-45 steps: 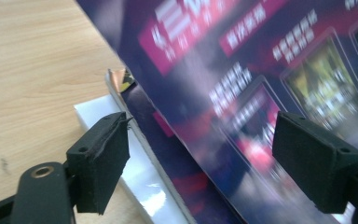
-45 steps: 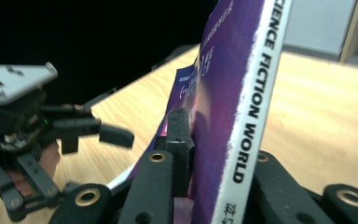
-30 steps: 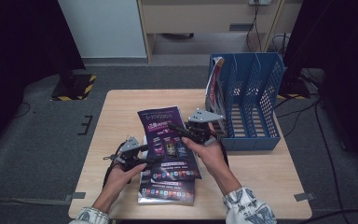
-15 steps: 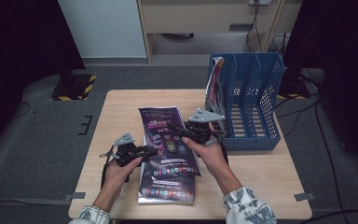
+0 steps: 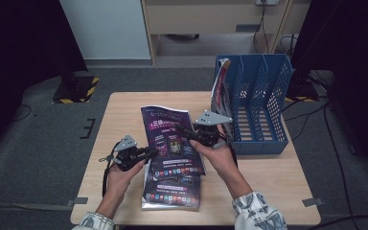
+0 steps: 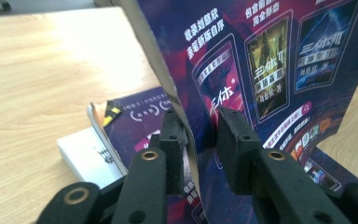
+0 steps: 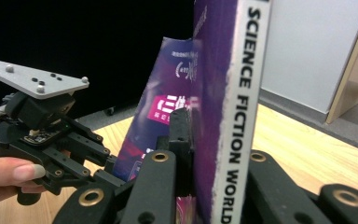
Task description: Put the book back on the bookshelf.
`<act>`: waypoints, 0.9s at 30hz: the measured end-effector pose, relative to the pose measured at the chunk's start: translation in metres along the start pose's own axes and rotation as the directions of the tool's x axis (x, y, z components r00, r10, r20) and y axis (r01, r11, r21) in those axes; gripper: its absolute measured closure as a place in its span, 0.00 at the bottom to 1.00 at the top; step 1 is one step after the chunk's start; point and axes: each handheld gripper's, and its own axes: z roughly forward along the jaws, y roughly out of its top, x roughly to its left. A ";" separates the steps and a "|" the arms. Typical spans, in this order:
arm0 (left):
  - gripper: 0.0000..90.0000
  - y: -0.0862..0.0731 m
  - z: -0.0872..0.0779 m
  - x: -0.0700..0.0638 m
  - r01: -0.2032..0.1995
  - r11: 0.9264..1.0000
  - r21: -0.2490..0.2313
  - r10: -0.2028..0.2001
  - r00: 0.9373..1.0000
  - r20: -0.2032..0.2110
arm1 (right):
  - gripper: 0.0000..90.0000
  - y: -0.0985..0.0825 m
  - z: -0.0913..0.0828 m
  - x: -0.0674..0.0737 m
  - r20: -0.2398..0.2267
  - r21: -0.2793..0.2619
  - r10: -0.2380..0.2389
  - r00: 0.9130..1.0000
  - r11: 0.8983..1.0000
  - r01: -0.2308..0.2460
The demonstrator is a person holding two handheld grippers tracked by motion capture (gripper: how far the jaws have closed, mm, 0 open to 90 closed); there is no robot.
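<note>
Near the table's front edge, the left gripper has just been closing on the raised magazine's left edge, jaws now pinching it; the right gripper stays clamped on its spine; with both ends gripped, it could go to the blue file rack at the right edge

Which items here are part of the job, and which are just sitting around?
In the job:
- lifted magazine
- left tool, jaws just closing over its edge
- right tool, shut on its spine
- blue file rack, probably the destination

Lying about:
- magazine stack on the table
- wooden cabinet
</note>
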 end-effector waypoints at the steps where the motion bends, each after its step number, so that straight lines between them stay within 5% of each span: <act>1: 0.81 0.001 -0.001 0.000 -0.003 1.000 -0.007 0.003 1.000 -0.005 | 0.91 0.001 0.000 0.000 0.000 -0.005 0.003 1.000 1.000 -0.003; 8: 0.84 0.008 -0.009 0.000 -0.031 0.998 -0.056 0.028 0.998 -0.054 | 0.91 0.006 -0.002 0.001 -0.006 -0.041 -0.001 1.000 0.999 0.001; 13: 0.86 0.013 -0.017 -0.002 -0.085 0.992 -0.092 0.074 0.990 -0.118 | 0.90 0.009 -0.005 0.002 -0.012 -0.039 -0.010 1.000 0.999 0.010; 27: 0.89 0.014 -0.020 0.000 -0.084 0.991 -0.105 0.071 0.990 -0.122 | 0.88 0.011 -0.005 0.006 -0.020 -0.021 -0.052 0.998 0.998 0.052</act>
